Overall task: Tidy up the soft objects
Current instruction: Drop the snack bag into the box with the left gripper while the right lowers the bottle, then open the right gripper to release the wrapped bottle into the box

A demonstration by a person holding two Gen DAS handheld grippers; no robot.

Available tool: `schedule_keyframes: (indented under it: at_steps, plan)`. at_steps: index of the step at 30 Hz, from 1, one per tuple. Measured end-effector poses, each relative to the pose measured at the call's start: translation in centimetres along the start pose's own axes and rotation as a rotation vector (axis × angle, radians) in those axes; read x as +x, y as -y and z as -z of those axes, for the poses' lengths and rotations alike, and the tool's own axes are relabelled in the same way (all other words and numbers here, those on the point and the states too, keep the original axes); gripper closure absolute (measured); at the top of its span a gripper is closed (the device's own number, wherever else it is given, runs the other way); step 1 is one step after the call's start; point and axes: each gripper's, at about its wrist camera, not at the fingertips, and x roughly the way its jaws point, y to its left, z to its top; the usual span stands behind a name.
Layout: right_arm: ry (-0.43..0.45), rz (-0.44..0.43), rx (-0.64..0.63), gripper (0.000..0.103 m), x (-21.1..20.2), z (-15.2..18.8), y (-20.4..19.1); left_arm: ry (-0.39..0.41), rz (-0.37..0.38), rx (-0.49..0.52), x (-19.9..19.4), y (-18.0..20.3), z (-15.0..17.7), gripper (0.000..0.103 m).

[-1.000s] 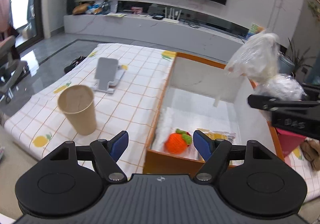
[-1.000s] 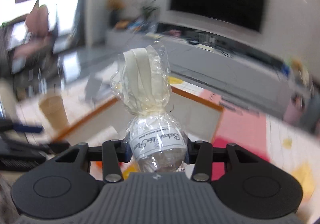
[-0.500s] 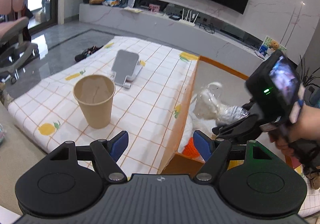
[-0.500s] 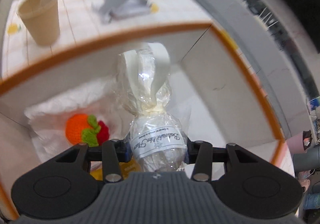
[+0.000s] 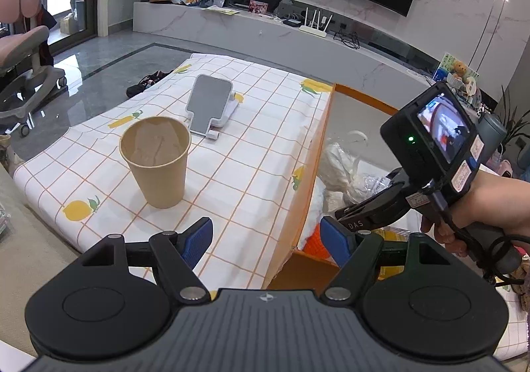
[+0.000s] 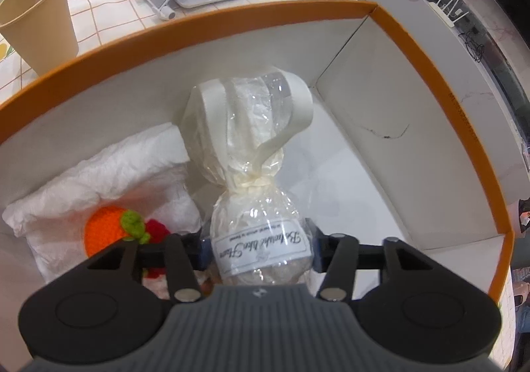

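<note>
The right gripper [image 6: 260, 251] is lowered into the orange-rimmed box [image 6: 440, 80], pointing steeply down. Its jaws are opening, with the cellophane-wrapped bundle [image 6: 255, 173] between them; a small gap shows on the right side between pad and wrapper, so the pads no longer press on it. The bundle — a clear wrap tied at the neck with a cream ribbon, a white label across its round lower part — sits inside the box, leaning toward the far wall.

Beside it on the left lies crumpled white paper [image 6: 99, 173], and on that a crocheted orange fruit [image 6: 102, 229] with a green leaf and a red piece touching it.

The left gripper [image 5: 266, 241] hovers above the near corner of the box, its blue-padded fingers well apart and holding nothing.

On the checked tablecloth [image 5: 251, 153], left of the box, a paper cup [image 5: 157, 161] stands upright; a grey phone stand [image 5: 210, 110] sits beyond it. A hand [image 5: 490, 203] grips the right tool's handle.
</note>
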Motion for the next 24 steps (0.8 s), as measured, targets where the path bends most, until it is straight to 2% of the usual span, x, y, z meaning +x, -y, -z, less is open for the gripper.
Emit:
schedule_keyframes:
  at_steps: [1,3,6,9,13,18,20,21,24]
  plan:
    - [0.0,0.0,0.0,0.029,0.0,0.0,0.0,-0.003,-0.002,-0.002,0.0,0.0,0.0,0.016]
    - [0.006,0.027,0.023,0.019,-0.3,0.1,0.3,-0.011,-0.007,-0.003,0.0,-0.1,0.0,0.016]
    - [0.027,0.024,0.029,0.017,-1.1,0.5,0.4,-0.015,-0.014,0.001,0.0,0.0,0.0,0.016]
    - [0.054,0.03,0.029,0.011,-2.1,0.7,0.4,-0.016,-0.013,0.006,0.0,0.2,0.1,0.016]
    - [0.077,0.039,0.035,0.009,-3.6,1.1,0.5,-0.012,-0.009,0.01,-0.4,0.8,0.1,0.016]
    - [0.14,0.061,0.097,0.008,-7.7,1.8,1.8,0.013,0.006,0.027,-1.5,2.0,0.0,0.016]
    - [0.181,0.099,0.144,0.008,-10.9,2.9,2.7,0.027,0.038,0.027,-2.1,2.4,-0.1,0.016]
    - [0.181,0.099,0.144,0.007,-10.9,2.9,2.7,0.029,0.065,0.029,-2.4,2.7,-0.1,0.016]
    - [0.229,0.151,0.271,0.006,-14.3,4.8,4.0,0.04,0.129,0.045,-3.6,3.9,-0.2,0.016]
